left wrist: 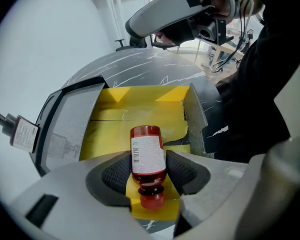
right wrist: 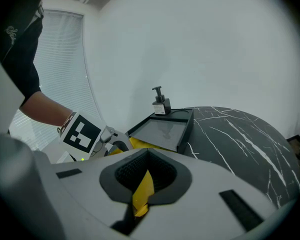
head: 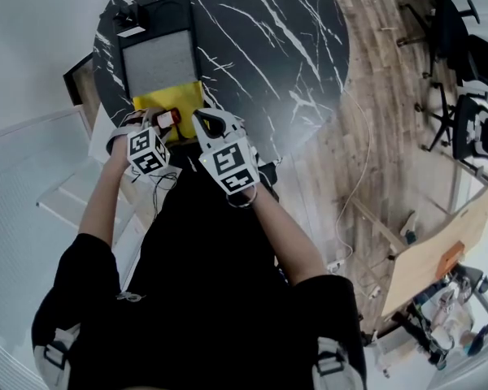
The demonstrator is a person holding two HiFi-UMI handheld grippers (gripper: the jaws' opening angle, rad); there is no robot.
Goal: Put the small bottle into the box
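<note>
Office: swivel chairs (head: 449,24), wood floor (head: 374,80)

Red bottle (left wrist: 148,154), yellow-lined box (left wrist: 140,109)

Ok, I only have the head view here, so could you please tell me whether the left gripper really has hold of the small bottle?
Observer: Yes. The left gripper view shows the left gripper shut on the small bottle, with the pads on its labelled body and the cap pointing back toward the camera.
Operator: Thank you. And what is the right gripper doing beside it?
Observer: The right gripper view shows the right gripper shut on a thin yellow flap, apparently part of the box.
</note>
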